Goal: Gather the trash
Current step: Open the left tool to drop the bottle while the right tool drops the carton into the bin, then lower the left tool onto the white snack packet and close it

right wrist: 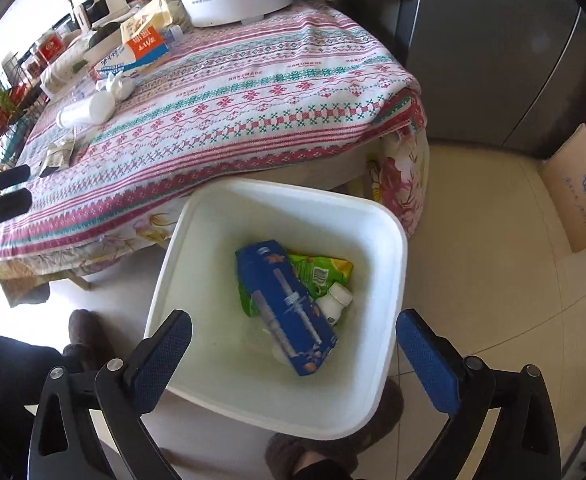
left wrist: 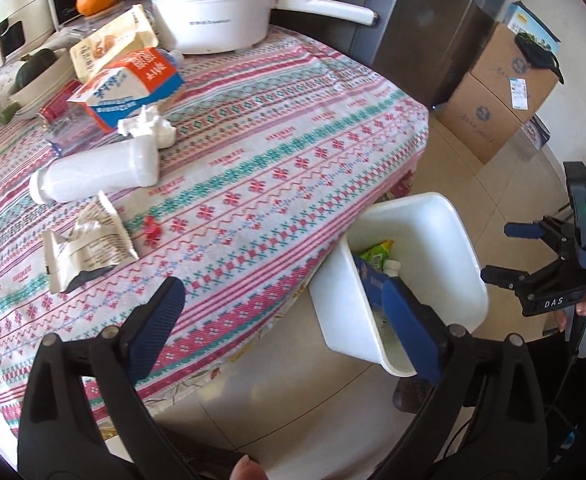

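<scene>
Lying in the bin (right wrist: 197, 240), blue carton (right wrist: 285, 312) sits between right gripper's (right wrist: 293, 344) spread jaws.

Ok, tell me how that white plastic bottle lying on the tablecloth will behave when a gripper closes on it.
The white bottle lies on its side and is round, so it will probably roll if nudged. It looks empty and light, likely easy to lift. Its smooth plastic may slip between the left gripper fingers.

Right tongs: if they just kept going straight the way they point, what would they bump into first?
Probably the blue carton lying in the white bin. The open right tongs point down into it; depth is hard to judge.
</scene>
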The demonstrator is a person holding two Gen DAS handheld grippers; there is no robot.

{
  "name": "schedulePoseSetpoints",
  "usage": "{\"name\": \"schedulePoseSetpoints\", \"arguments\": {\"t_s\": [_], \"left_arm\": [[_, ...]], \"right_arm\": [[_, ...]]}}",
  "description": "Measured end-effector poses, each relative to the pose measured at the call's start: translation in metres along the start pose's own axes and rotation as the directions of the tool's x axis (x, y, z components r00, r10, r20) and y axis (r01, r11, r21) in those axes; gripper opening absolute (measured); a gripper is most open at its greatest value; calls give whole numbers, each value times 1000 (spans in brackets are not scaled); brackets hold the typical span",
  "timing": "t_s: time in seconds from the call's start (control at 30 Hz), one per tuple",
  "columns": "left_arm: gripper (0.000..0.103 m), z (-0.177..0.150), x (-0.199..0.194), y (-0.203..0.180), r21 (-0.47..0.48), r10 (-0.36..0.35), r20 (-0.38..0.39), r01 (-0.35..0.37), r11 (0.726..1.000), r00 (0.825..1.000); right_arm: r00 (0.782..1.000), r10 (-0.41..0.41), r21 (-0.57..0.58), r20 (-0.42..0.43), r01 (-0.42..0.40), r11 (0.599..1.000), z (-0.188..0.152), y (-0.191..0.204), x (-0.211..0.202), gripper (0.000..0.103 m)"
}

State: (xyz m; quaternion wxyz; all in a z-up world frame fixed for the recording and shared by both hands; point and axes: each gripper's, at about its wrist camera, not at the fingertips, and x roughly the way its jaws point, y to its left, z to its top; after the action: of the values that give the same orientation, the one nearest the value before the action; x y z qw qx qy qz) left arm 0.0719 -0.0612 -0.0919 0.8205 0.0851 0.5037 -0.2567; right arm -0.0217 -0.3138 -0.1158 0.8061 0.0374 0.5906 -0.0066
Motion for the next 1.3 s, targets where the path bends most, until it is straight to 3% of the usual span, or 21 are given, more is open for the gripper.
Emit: {"name": "schedulePoseSetpoints", "arguments": {"t_s": [0.47,0.7,0.93,0.97,1.13,1.3], "left_arm": [[102,6,-32,74,-154,103,77,-90,984,992],[102,4,-34,135,-332,151,41,-129,934,988],[102,0,-17,173,-428,145,-12,-136,893,989],[101,-1,-13,178,-446,133,-19,-128,886,991],[70,-7,8,204,-550,45,-44,-61,833,998],[66,-14,19,215,-590,11,-41,-33,807,999]], "right_arm": [[1000,10,-53,25,-8,999,25,36,-6,103],[998,31,-102,57,-26,994,50,71,-13,103],[997,46,-127,68,-37,991,71,100,-13,103],[996,49,-126,69,-40,991,74,103,-12,103],[995,61,-121,73,-52,991,85,115,-10,103],[996,64,-120,68,-56,991,91,122,-4,103]]}}
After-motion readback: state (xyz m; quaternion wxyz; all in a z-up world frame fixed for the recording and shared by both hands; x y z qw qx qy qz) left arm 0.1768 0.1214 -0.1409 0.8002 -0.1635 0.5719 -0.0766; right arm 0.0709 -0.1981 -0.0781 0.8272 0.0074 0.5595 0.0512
